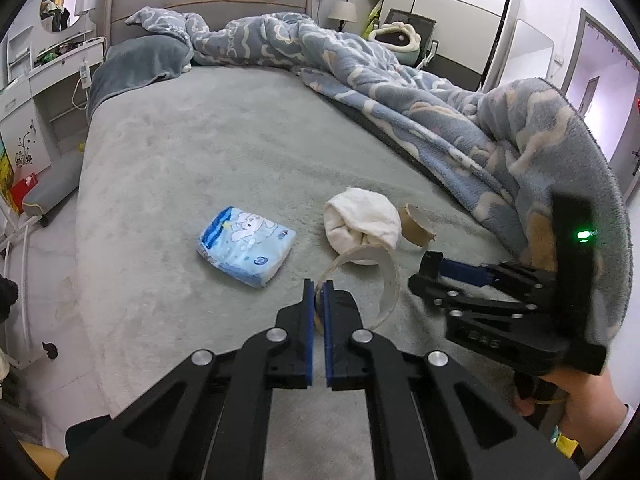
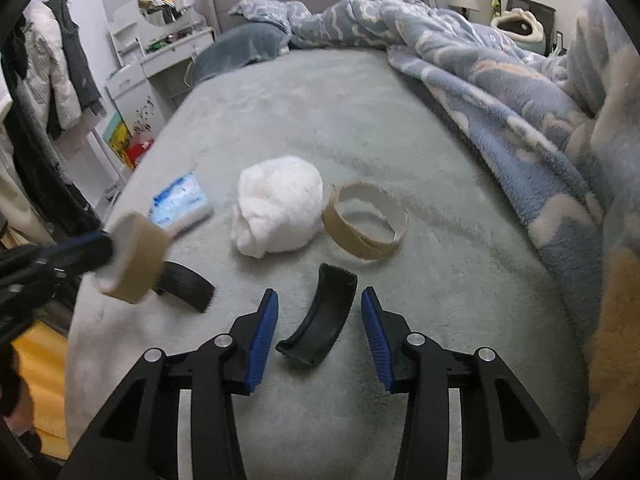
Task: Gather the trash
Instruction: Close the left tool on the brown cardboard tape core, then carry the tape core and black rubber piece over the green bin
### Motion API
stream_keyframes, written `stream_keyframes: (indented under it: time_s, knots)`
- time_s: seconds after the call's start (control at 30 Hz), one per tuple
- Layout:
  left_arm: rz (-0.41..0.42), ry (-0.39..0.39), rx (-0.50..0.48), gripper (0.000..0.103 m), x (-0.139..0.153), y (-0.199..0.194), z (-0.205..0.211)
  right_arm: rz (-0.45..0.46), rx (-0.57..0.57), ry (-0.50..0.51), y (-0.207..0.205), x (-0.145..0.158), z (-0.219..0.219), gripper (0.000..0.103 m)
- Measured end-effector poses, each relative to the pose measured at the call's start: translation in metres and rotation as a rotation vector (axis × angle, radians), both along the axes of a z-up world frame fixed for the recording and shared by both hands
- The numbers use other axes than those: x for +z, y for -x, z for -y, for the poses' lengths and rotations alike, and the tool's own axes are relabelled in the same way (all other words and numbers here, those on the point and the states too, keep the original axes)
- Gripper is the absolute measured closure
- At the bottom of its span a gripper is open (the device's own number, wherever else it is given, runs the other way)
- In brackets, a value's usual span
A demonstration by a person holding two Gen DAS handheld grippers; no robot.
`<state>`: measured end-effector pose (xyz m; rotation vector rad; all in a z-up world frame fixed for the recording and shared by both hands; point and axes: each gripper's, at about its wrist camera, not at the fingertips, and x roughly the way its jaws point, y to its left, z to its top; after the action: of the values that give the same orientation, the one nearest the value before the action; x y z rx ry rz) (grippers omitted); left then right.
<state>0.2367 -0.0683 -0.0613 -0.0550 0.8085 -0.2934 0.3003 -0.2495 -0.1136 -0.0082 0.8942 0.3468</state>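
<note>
My left gripper (image 1: 318, 284) is shut on the wall of a cardboard tape ring (image 1: 390, 284) and holds it just above the grey bed (image 1: 200, 140). In the right wrist view that ring (image 2: 136, 256) hangs at the left, blurred, in the left gripper (image 2: 105, 246). My right gripper (image 2: 319, 294) stands open over a curved black plastic piece (image 2: 320, 316) lying between its blue pads, which are apart from it. A second black piece (image 2: 188, 280) lies to the left. Another cardboard ring (image 2: 364, 228) and a white cloth ball (image 2: 276, 204) rest further up the bed. The right gripper (image 1: 424, 270) also shows beside the held ring.
A blue tissue pack (image 1: 246, 246) lies left of the cloth ball. A rumpled blue blanket (image 1: 440, 112) covers the bed's right side up to the headboard. A white dressing table (image 1: 52, 80) stands left of the bed. Something yellow (image 2: 44, 360) sits beyond the bed's near left edge.
</note>
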Motion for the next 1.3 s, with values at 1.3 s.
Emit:
stream_keyframes:
  time_s: [1.3]
  knots:
    - [0.029, -0.051, 0.196, 0.098, 0.010, 0.077, -0.133, 0.083, 0.120, -0.002, 0.082, 0.068, -0.096, 0.083]
